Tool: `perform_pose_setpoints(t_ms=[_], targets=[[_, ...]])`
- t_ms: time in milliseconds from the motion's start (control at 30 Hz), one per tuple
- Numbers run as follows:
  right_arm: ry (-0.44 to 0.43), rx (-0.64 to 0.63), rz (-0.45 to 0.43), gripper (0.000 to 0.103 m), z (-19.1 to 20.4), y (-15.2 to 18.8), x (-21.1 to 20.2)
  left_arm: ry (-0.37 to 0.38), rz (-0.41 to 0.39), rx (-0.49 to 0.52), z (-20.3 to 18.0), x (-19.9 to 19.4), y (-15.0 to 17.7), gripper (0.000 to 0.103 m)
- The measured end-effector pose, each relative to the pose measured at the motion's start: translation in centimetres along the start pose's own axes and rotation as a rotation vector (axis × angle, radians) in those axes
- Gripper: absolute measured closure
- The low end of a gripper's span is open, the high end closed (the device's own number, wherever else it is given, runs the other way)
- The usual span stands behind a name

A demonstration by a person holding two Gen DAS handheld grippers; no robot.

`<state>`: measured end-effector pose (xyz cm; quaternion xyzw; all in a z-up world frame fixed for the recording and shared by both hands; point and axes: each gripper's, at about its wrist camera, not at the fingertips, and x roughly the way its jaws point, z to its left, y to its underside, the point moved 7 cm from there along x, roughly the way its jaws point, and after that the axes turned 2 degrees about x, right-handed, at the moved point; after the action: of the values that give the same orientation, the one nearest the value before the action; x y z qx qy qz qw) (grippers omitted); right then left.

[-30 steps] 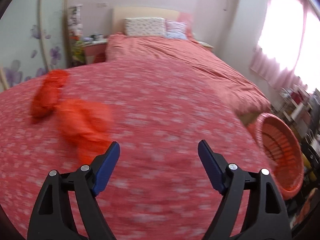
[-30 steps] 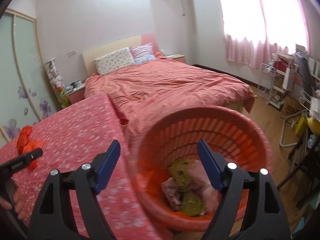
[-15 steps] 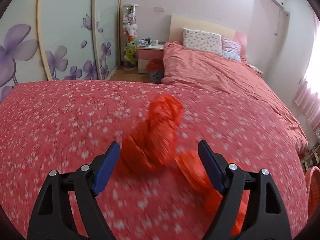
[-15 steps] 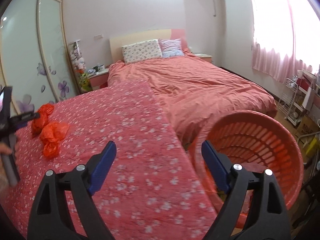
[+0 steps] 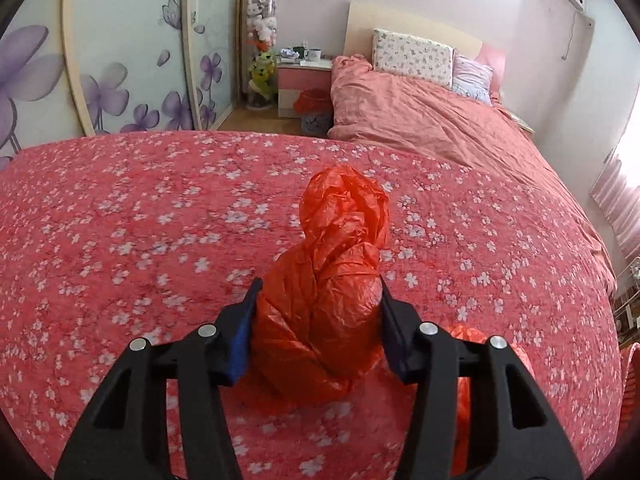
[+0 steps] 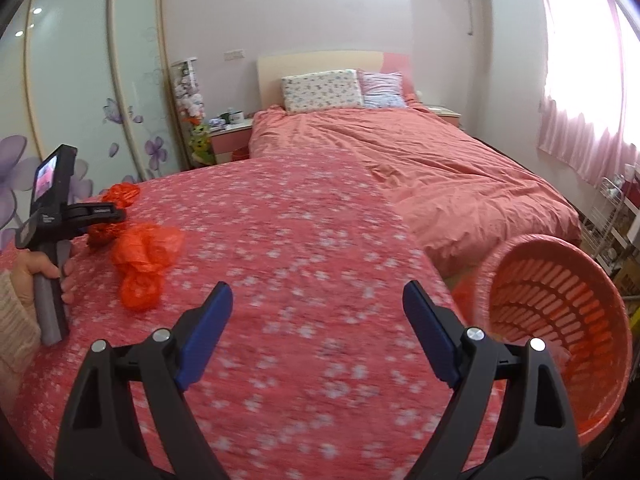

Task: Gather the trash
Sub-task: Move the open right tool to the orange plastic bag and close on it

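A crumpled red plastic bag (image 5: 332,280) lies on the red flowered blanket (image 5: 120,220). My left gripper (image 5: 316,312) is shut on its near end, both blue pads pressed against it. A second red bag (image 5: 480,344) lies just right of it, partly hidden by the gripper. In the right wrist view the left gripper (image 6: 104,216) sits at the far left on the first bag (image 6: 120,196), with the second bag (image 6: 144,260) beside it. My right gripper (image 6: 316,320) is open and empty above the blanket. The orange laundry basket (image 6: 560,320) stands at the right, off the blanket's edge.
A bed with a salmon duvet (image 6: 420,160) and two pillows (image 6: 320,88) lies beyond the blanket. A pink nightstand (image 5: 308,76) with mugs stands by the sliding wardrobe doors (image 5: 120,60). A wire rack (image 6: 608,216) stands under the curtained window at the right.
My left gripper has moved forward onto the first red bag and closed on it. My right gripper has swung left, away from the basket and over the blanket.
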<state>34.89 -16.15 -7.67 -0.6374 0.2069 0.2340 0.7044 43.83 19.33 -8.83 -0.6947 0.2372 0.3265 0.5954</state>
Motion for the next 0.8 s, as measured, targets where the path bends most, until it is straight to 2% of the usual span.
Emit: perform_pose_setpoints(t_ms=[167,467,600,800], targets=[[-0.09,-0.046,0.014,0.017,5.1,-0.9,0.8,0.007,-0.028,-0.018,2.5,-2.5,1.0,0.05],[-0.243,-0.113,0.131,0.019,15.9,-1.6,5.7,-0.06,-0.098,-0.004,7.1,-8.2,3.4,0.049],[-0.257,-0.164,0.183,0.031,20.1,-1.4,7.9,-0.057,-0.098,-0.032,8.8,-9.4,4.3,0.049],[-0.201,-0.189,0.223,0.032,21.7,-1.0,9.9,-0.059,-0.088,-0.047,10.1,-9.9,5.2,0.049]])
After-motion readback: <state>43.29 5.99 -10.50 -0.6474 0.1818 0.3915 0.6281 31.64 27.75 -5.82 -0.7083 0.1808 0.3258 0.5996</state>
